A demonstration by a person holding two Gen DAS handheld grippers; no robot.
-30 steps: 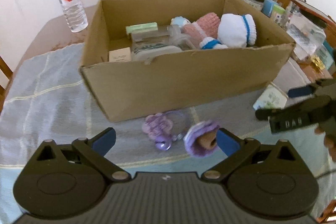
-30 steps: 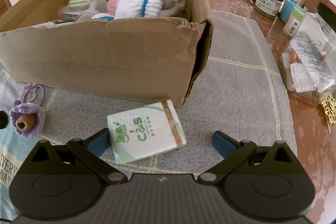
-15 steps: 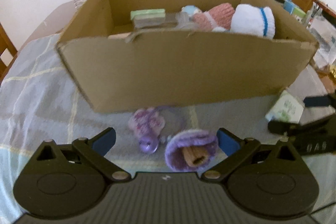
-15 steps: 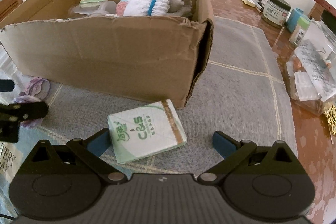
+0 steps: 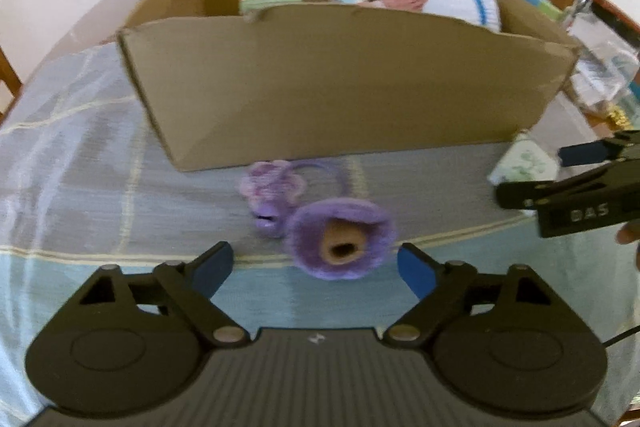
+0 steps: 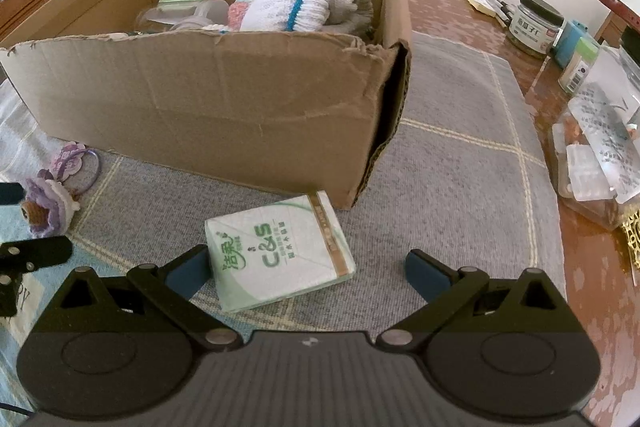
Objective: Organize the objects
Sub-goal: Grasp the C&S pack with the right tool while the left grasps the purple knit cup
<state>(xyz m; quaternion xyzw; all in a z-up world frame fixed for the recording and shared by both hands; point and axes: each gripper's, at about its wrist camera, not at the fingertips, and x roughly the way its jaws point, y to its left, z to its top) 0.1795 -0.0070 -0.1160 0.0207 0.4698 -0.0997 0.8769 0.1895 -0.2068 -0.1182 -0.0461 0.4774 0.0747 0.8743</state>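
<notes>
While its jaws are closing, the left hand-held gripper (image 5: 314,265) has the purple crocheted flower (image 5: 340,237) between its blue fingertips (image 5: 212,269), but the pads do not yet touch it. The flower lies on the cloth-covered bench (image 5: 80,187), just in front of the cardboard box (image 5: 340,87), with a purple hair tie (image 5: 276,187) beside it. Further right, the right hand-held gripper (image 6: 308,271) stands wide open over the tissue pack (image 6: 280,255), which lies flat near the box corner; its left pad is just beside the pack's edge, its right pad is well apart.
</notes>
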